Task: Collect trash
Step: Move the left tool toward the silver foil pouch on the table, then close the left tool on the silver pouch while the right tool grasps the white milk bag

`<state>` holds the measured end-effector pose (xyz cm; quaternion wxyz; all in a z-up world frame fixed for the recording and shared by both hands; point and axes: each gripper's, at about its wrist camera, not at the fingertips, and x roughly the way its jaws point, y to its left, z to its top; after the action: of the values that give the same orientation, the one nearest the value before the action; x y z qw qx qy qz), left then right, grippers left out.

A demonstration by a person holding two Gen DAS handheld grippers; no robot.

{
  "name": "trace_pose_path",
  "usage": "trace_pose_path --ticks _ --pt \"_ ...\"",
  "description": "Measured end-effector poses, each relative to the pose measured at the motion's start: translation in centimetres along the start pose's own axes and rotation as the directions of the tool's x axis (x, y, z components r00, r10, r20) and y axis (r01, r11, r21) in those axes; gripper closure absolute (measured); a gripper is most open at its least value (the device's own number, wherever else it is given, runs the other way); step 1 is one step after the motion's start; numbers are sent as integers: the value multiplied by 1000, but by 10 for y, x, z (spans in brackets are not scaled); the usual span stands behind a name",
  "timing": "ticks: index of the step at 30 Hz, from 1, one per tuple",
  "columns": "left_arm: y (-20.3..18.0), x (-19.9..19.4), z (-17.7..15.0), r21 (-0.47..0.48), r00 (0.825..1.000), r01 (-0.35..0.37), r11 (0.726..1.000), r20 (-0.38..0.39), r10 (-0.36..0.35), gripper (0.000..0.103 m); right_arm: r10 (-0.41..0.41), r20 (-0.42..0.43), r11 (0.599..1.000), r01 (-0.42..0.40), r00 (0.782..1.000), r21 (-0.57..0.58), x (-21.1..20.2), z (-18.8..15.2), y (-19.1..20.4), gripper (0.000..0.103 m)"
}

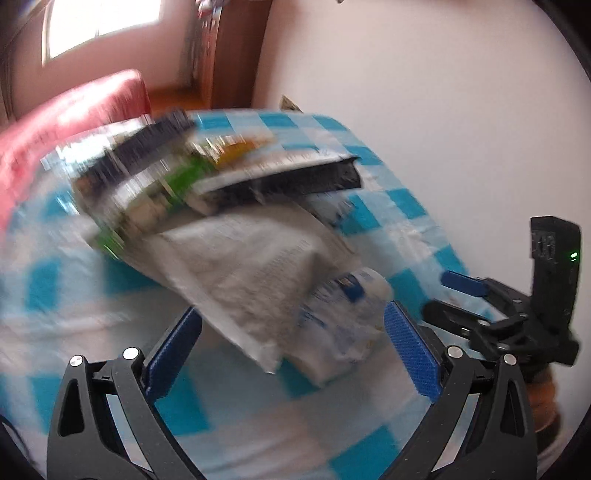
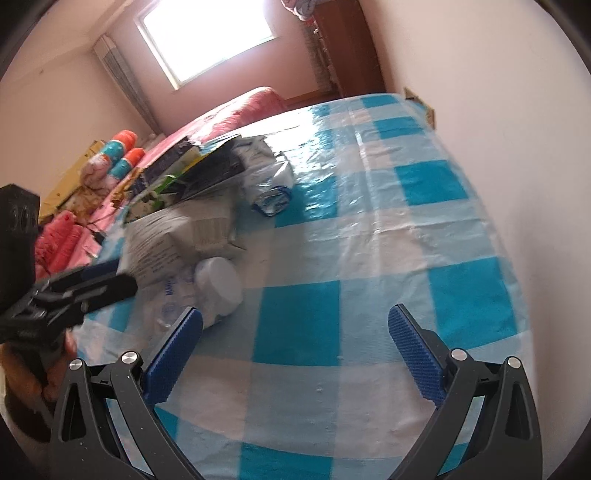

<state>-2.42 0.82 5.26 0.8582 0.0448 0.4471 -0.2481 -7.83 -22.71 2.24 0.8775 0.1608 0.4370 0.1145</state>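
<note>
Plainly, both grippers stand with their blue-padded fingers spread apart and nothing between them. In the left wrist view, the left gripper [image 1: 291, 332] hovers just before a heap of trash on a worktop covered by a blue-and-white checked plastic cloth [image 1: 402, 206]; this view is blurred. Nearest its fingers lies a crumpled grey paper bag [image 1: 251, 266] printed with small text, and just right of it a crushed clear plastic bottle [image 1: 347, 314] with a blue label. Farther off sits a flattened black-and-green printed carton [image 1: 147, 173]. The right gripper [image 2: 295, 332] hangs over a bare stretch of the checked cloth, right of the heap, with the bottle's white end [image 2: 218, 284] just beside its left finger. Farther along the heap lies a crumpled clear plastic wrapper [image 2: 269, 181]. Beyond the worktop are a pink bed [image 2: 251, 107] and a bright window [image 2: 210, 33].
</note>
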Motion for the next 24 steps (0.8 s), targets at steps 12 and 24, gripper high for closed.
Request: trace_pose_path --ticks 12,24 --pt "-7 29 24 374 983 -98 922 -110 149 4 137 -39 985 -140 990 -98 26 5 35 5" --pt "-8 67 29 456 974 -78 887 -155 165 5 202 -48 970 -206 978 -128 37 16 36 31"
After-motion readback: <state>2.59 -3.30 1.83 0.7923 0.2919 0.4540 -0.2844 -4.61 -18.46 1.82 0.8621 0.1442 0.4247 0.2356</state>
